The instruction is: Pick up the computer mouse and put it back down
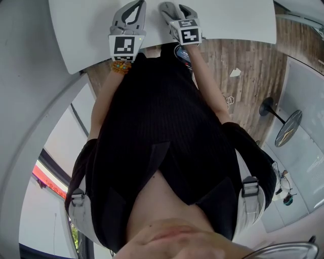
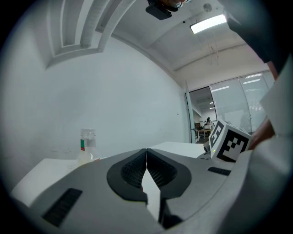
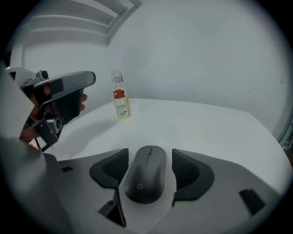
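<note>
A dark grey computer mouse [image 3: 146,178] lies flat on the white table [image 3: 206,128]. My right gripper [image 3: 149,156] is open and tilted down over it. The mouse sits between the two black pads, with a narrow gap on each side, and neither pad presses on it. In the head view the right gripper [image 1: 174,11] is at the table's near edge, and the mouse is hidden there. My left gripper [image 2: 146,153] is shut with nothing in it. It is held level just left of the right one [image 1: 132,12].
A small clear bottle [image 3: 120,98] with a red label stands at the far left of the table, against the white wall. The table's near edge [image 1: 228,38] meets a wooden floor. A round-based stand [image 1: 288,126] is on the floor at right.
</note>
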